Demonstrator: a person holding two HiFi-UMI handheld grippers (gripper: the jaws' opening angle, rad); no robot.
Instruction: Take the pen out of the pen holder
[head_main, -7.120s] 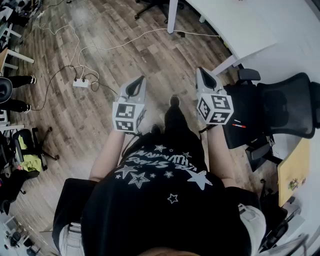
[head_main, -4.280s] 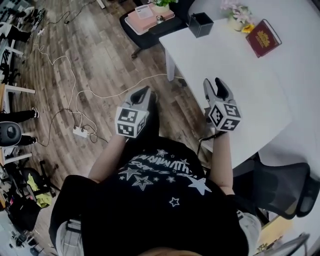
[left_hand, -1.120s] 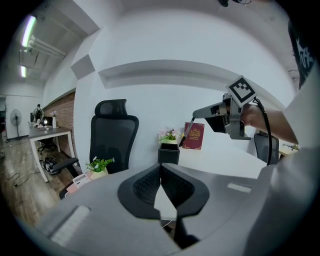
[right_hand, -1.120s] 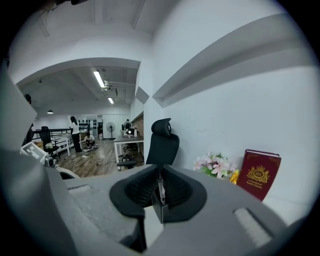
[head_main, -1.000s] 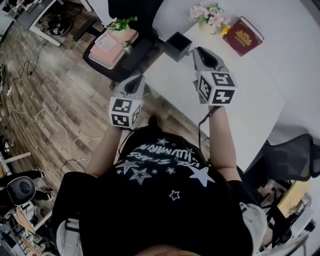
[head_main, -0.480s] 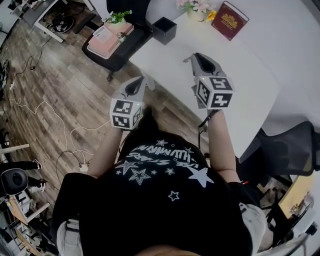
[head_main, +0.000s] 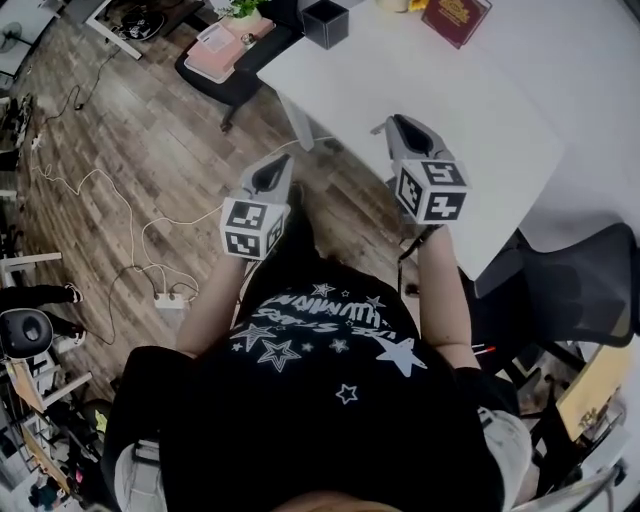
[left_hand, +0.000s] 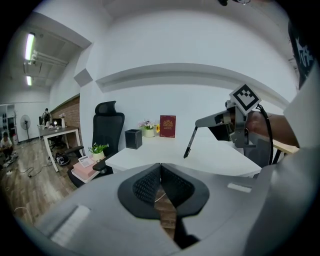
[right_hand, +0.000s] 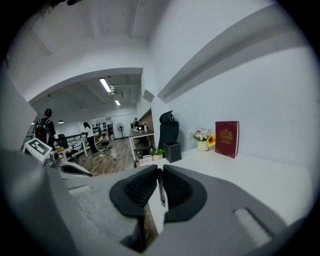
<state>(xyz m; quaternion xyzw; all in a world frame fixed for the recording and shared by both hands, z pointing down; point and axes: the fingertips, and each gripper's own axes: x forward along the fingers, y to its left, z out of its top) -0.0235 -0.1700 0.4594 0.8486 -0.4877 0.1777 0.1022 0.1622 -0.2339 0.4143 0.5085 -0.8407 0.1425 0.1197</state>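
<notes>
My right gripper hangs over the near part of the white table, shut on a slim dark pen. In the right gripper view the pen stands upright between the pads. The black square pen holder stands at the table's far left corner, well ahead of both grippers; it also shows as a black box in the left gripper view. My left gripper is over the wooden floor left of the table, jaws shut together with nothing in them.
A red book and a pot of flowers stand at the table's far side. A chair with pink items is beyond the table's left corner. A black office chair stands right. Cables and a power strip lie on the floor.
Both grippers have drawn back from the pen holder toward the table's near edge. The holder, book and flowers have slid toward the top of the head view. The jaws look unchanged.
</notes>
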